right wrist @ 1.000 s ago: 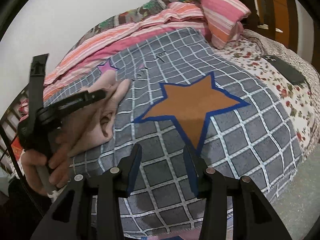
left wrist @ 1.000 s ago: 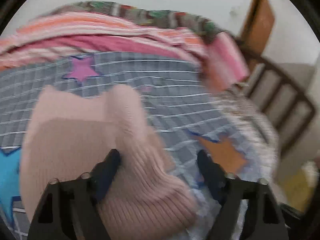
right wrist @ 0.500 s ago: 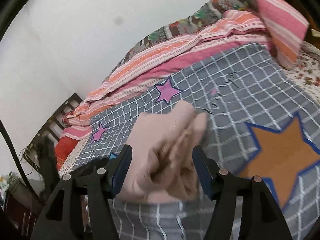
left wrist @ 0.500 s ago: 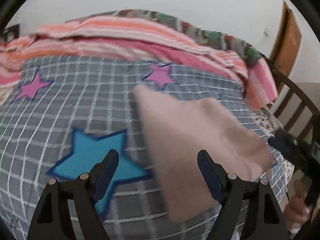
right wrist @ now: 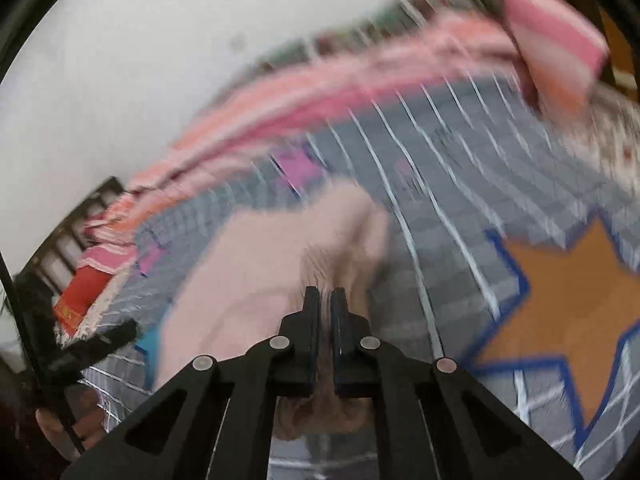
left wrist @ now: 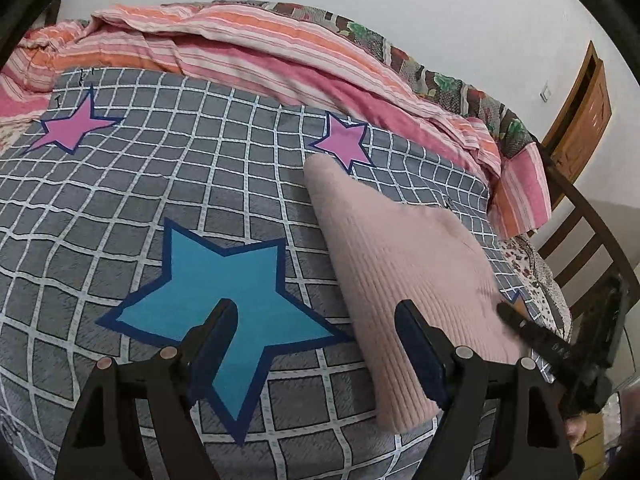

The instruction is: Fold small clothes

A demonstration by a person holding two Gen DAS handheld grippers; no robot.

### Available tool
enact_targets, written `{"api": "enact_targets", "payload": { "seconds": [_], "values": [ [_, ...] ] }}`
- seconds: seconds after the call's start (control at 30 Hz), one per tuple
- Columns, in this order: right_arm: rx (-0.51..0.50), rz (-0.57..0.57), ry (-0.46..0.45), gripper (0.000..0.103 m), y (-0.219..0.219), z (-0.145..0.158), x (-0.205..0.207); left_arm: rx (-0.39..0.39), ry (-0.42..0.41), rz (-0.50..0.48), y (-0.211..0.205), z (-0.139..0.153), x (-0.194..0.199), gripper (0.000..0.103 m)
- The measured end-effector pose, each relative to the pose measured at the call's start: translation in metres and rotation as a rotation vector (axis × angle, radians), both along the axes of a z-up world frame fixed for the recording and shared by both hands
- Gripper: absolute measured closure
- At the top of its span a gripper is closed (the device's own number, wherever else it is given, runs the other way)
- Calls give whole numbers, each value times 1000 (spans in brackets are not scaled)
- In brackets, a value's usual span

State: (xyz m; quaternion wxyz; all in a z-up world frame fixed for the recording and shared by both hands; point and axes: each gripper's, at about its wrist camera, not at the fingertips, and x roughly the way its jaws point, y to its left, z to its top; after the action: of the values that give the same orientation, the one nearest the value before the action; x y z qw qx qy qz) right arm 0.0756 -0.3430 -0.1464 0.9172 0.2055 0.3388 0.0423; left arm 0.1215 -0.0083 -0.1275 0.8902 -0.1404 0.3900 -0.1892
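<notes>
Meanwhile, the right tool [right wrist: 326, 296] pinches the near edge of the pink knit garment [left wrist: 404, 264], which lies on the checked bedspread [left wrist: 160, 184]. Left tool [left wrist: 316, 320] hangs spread wide, gripping nothing, over the blue star [left wrist: 224, 280].

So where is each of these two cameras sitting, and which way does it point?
Left wrist: sits on the left gripper, looking along its open fingers across the quilt at the blue star and pink sweater; the right gripper shows at right.
Right wrist: sits on the right gripper, shut on the sweater, blurred; the left gripper shows at lower left.
Shared: sweater, quilt, striped bedding.
</notes>
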Motion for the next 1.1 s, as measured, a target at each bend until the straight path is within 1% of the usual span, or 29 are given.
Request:
{"api": "enact_targets", "payload": {
  "seconds": [0.03,0.1,0.2,0.23,0.27,0.33,0.4,0.47,0.53,0.63,0.7,0.73,0.77,0.8,0.87,0.93,0.97,1.0,1.07,1.1],
  "values": [
    [17,-7,16,98,-4,-5,-1,-2,-2,-3,0,1,1,23],
    [35,-6,19,95,-8,-3,-3,-7,-12,-6,3,2,1,23],
    [81,9,19,70,-13,4,2,-25,-20,6,12,5,3,23],
    [102,19,20,53,-15,5,7,-33,-20,11,16,5,3,23],
    [122,29,26,43,-16,5,12,-43,-19,15,19,5,4,23],
    [164,58,59,42,-17,0,27,-57,-13,23,26,5,5,23],
    [169,59,100,40,-17,-8,40,-60,-12,33,33,4,4,23],
    [188,66,138,32,-17,-19,52,-58,-14,41,39,4,2,23],
    [213,72,163,31,-16,-29,60,-59,-15,47,45,4,0,23],
    [198,80,178,29,-12,-34,65,-71,-11,54,54,2,-2,23],
    [215,90,191,29,-10,-38,71,-87,-7,59,58,2,-3,23],
    [235,95,194,32,-11,-39,74,-91,-3,60,60,1,-4,23],
    [252,104,196,41,-11,-39,76,-97,-1,61,61,1,-5,24],
    [274,120,206,43,-11,-40,78,-100,0,61,62,0,-6,23],
    [295,123,210,57,-11,-37,79,-103,1,63,65,0,-9,23],
    [268,127,191,64,-7,-26,76,-106,0,66,68,2,-12,24],
    [262,112,175,67,-6,-18,72,-105,-2,68,70,3,-14,24],
    [272,85,135,67,-5,-3,64,-102,-7,70,72,4,-17,23],
    [272,102,52,68,1,26,50,-99,-17,79,78,7,-20,23],
    [223,95,5,68,9,47,42,-99,-17,82,81,7,-22,23]
  ]
}}
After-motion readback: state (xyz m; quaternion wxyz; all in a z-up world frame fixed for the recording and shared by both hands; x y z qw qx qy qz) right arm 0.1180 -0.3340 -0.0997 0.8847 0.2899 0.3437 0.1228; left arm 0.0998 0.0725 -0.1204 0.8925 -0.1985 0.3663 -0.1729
